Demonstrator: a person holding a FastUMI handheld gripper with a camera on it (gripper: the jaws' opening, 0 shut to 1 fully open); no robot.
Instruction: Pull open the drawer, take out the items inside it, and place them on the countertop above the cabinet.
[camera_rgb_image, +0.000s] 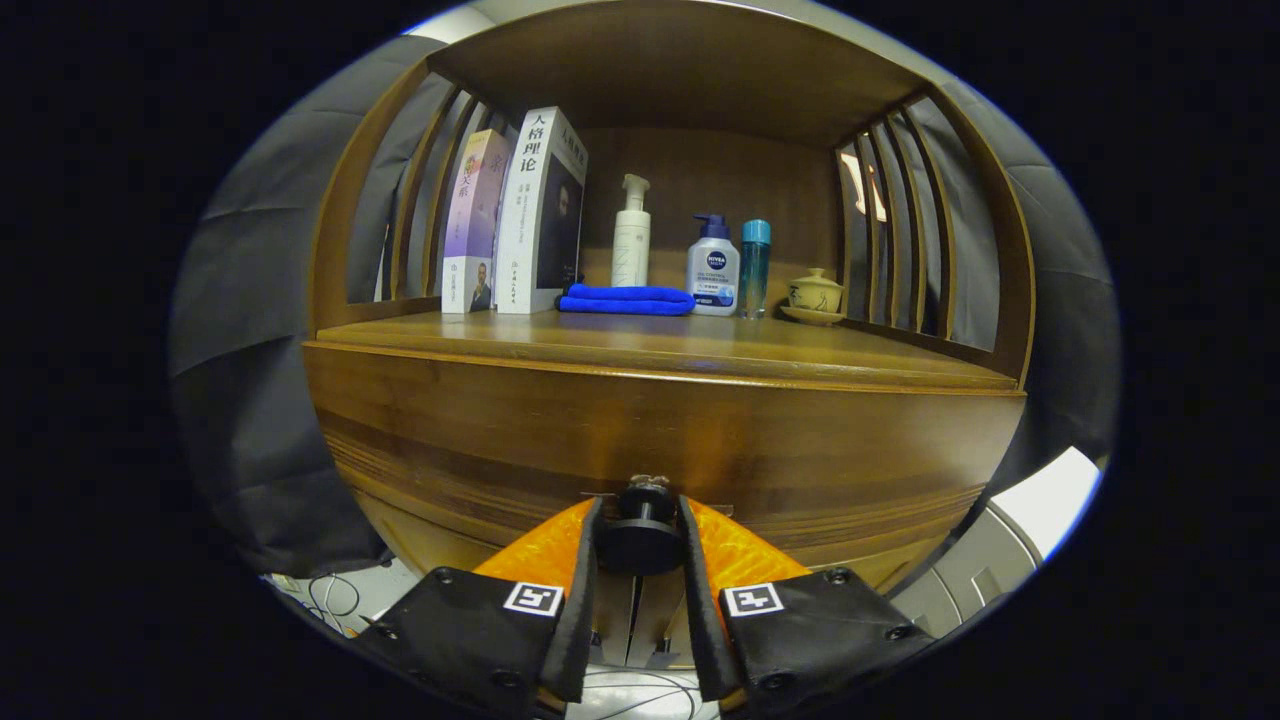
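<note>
Fingers of the gripper (640, 530) sit on either side of the round knob (641, 541) on the drawer front (660, 450), one finger against each flank of the knob, so the claw is pinching the knob. This hold suits the first step of the task: with the knob clamped from both sides, a straight pull back along the fingers should draw the drawer out of the cabinet (400, 520). The drawer appears closed, its front lying flush under the lip of the countertop (650, 345), and the items inside it are hidden. The pull has therefore probably not yet produced any visible gap. Along the rear of the countertop stand two books (520, 215), a folded blue cloth (627, 299), a white pump bottle (631, 235), a second pump bottle (713, 267), a slim blue bottle (755, 265) and a small lidded cup (815, 293) on a saucer. These things are kept well back, which leaves the front strip of the countertop bare as landing room for whatever comes out. Slatted side panels (890, 230) close both ends and a shelf roof spans overhead, so any placing move must enter from the open front, over the countertop edge. Cables (335, 595) lie on the floor beside the cabinet, near the line of pull.
</note>
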